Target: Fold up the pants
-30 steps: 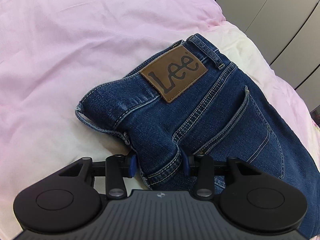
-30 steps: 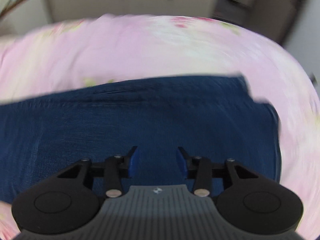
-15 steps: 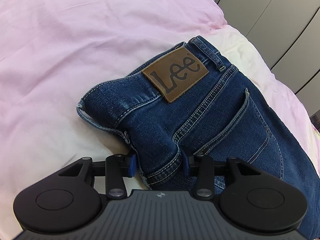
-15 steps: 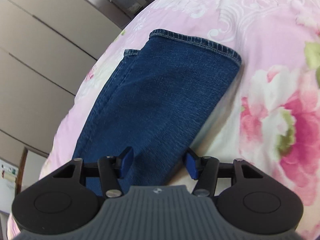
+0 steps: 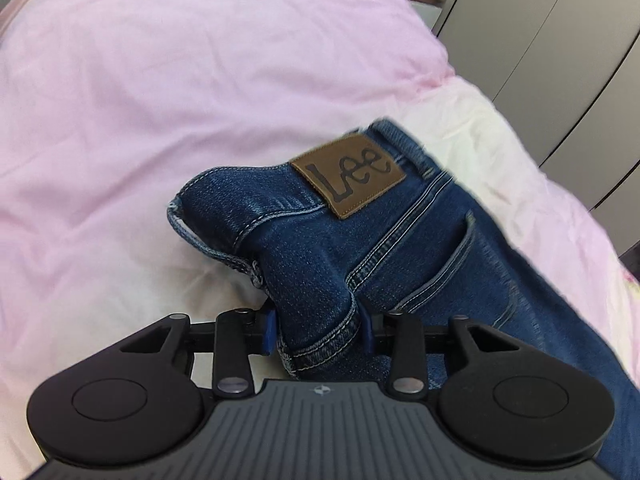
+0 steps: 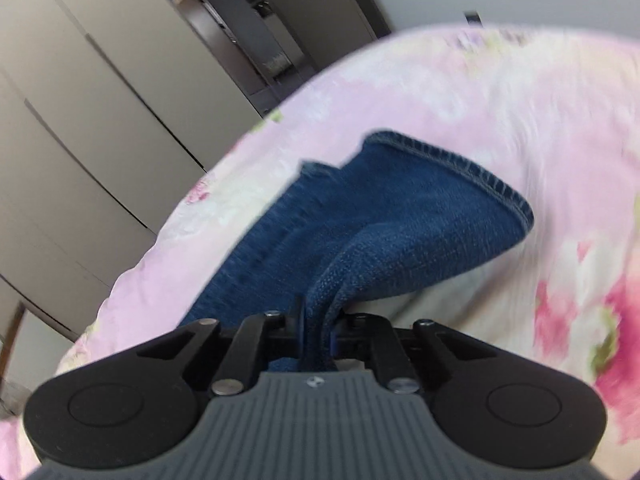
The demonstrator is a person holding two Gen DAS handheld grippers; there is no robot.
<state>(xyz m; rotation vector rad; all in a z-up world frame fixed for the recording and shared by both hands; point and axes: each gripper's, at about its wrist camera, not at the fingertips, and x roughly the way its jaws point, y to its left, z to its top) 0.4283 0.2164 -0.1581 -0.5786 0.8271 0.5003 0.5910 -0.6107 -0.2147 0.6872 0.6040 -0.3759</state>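
Note:
Dark blue jeans (image 5: 416, 248) with a brown leather Lee patch (image 5: 348, 178) lie on a pink bed. In the left wrist view my left gripper (image 5: 318, 330) has a thick fold of the waist and seat between its blue pads; its jaws are closing and press on the denim, which bulges upward. The right wrist view shows the leg end (image 6: 420, 216) with its stitched hem toward the far side. My right gripper (image 6: 320, 332) is shut on the near edge of that leg, which rises bunched off the cover.
A plain pink and cream cover (image 5: 160, 80) spreads to the left of the waist; a floral pink cover (image 6: 540, 128) lies under the leg end. Grey wardrobe doors (image 5: 560, 40) (image 6: 80, 120) stand just beyond the bed's edge.
My right gripper rolled, came over the leg's edge and shut on it, bunching the denim. My left gripper squeezed tighter on the waist fold and rose a little, pulling it up.

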